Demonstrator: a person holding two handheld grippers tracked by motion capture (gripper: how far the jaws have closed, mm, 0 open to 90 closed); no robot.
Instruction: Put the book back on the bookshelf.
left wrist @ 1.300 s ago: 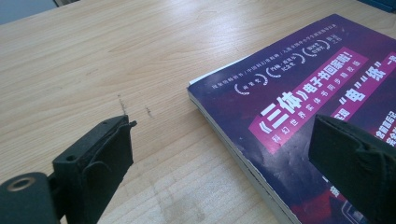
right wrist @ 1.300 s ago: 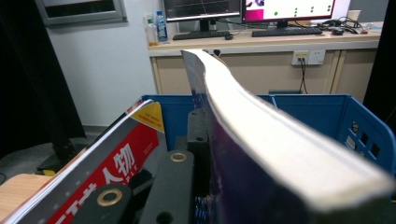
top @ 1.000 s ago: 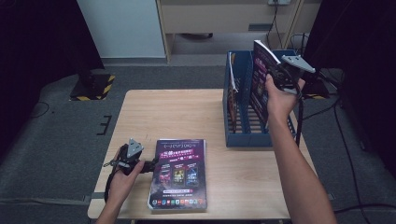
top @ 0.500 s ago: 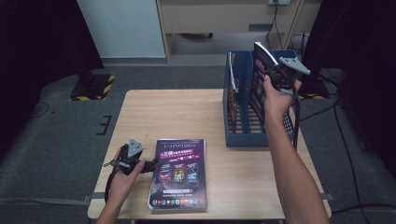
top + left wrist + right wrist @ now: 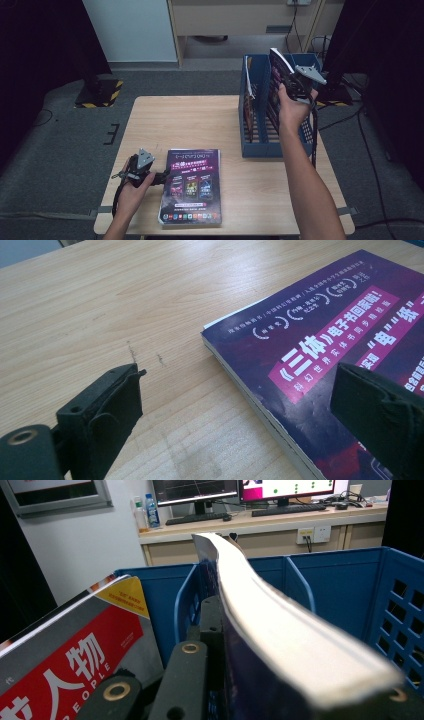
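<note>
Blue slotted plastic file rack [image 5: 260,145] at two o'clock takes your thick dark-covered book [image 5: 276,80], clamped upright in your right gripper [image 5: 294,82]; lower it straight. Left gripper [image 5: 165,176], jaws apart, waits beside the purple-covered book [image 5: 192,187].

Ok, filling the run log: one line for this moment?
right gripper: shut on book, over blue file rack | left gripper: open, beside purple book
</note>
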